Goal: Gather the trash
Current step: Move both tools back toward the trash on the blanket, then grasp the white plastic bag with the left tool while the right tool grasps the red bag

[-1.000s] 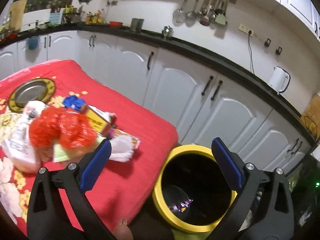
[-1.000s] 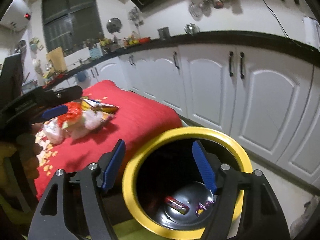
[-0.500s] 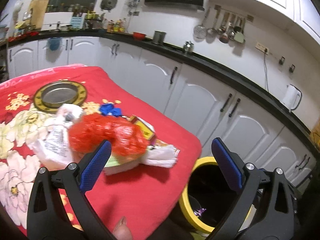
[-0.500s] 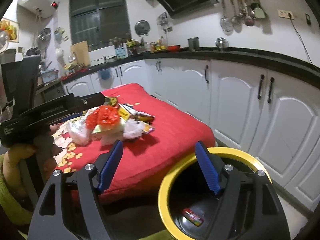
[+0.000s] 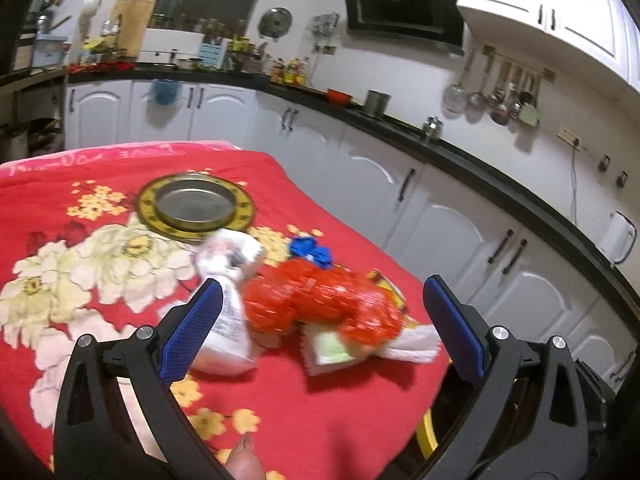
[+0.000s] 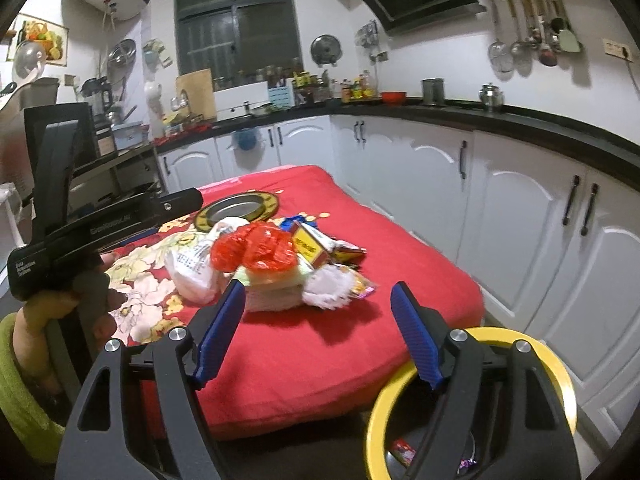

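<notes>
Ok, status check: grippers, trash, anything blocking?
Left gripper open, empty. Right gripper open, empty. Trash pile on red cloth, untouched. Yellow-rimmed bin beside table; nothing blocking.

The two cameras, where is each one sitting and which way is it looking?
Left wrist: rides the left hand-held gripper, open, facing the trash pile on the red table; a fingertip shows.
Right wrist: rides the right hand-held gripper, open, facing the table beside the yellow bin; the person's left hand shows.
Both see the pile and metal plate.
</notes>
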Demonstrator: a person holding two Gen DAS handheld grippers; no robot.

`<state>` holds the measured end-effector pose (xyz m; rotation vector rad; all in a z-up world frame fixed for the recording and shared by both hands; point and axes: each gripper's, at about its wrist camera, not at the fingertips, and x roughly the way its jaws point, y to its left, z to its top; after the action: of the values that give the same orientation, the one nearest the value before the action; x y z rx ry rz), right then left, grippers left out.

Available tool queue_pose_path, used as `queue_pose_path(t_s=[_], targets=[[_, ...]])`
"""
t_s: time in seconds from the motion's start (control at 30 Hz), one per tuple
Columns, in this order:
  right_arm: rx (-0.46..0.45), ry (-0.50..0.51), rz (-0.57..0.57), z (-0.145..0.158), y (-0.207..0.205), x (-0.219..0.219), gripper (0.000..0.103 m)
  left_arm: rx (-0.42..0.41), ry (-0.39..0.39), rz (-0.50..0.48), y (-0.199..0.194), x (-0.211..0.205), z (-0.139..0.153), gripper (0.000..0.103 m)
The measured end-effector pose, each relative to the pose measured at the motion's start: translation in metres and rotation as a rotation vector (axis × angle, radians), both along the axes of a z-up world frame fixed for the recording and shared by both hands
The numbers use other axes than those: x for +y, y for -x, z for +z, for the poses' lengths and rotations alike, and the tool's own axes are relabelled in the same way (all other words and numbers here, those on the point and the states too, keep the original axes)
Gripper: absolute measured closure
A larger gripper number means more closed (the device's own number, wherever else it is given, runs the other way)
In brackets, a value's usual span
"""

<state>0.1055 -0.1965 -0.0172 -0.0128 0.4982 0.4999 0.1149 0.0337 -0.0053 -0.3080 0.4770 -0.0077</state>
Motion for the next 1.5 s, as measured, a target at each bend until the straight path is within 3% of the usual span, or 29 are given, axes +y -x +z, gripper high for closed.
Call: queue_pose_path(t_s=[0.37,0.7,0.8,0.97,1.03,1.13,1.27,1.37,1.5], targets=[[0.028,0.038,0.093,0.002,-0.041,0.049,0.030,0.072,0.039,0.121,-0.009,0.052,-0.017,0.011],[0.124,0.088,0.157,-0.012,-0.081,0.088,0.037,0.208,0.223,0.137,-0.025,0.087,-0.061,0.011],[0.143,0.107,0.161,-0.017,-0.089,0.099,0.044,0.228,0.255,0.137,-0.027,0.089,-0.070,0.011],[0.191,0.104,0.180,-0.023,-0.097,0.108,0.074,0.256,0.305,0.136,-0.029,0.092,-0.082,0.011],[0.196,0.093,0.187,-0.024,-0.096,0.109,0.079,0.263,0.311,0.137,-0.029,0.091,-0.085,0.012],[0.188,0.084,0.200,-0.022,-0.093,0.110,0.088,0.271,0.333,0.127,-0.029,0.091,-0.087,0.030],[0.179,0.066,0.222,-0.018,-0.086,0.113,0.092,0.277,0.338,0.110,-0.029,0.089,-0.085,0.054],[0.168,0.057,0.231,-0.014,-0.081,0.115,0.094,0.265,0.326,0.097,-0.028,0.087,-0.082,0.065],[0.137,0.042,0.244,-0.005,-0.072,0.116,0.095,0.239,0.311,0.107,-0.026,0.087,-0.074,0.073]])
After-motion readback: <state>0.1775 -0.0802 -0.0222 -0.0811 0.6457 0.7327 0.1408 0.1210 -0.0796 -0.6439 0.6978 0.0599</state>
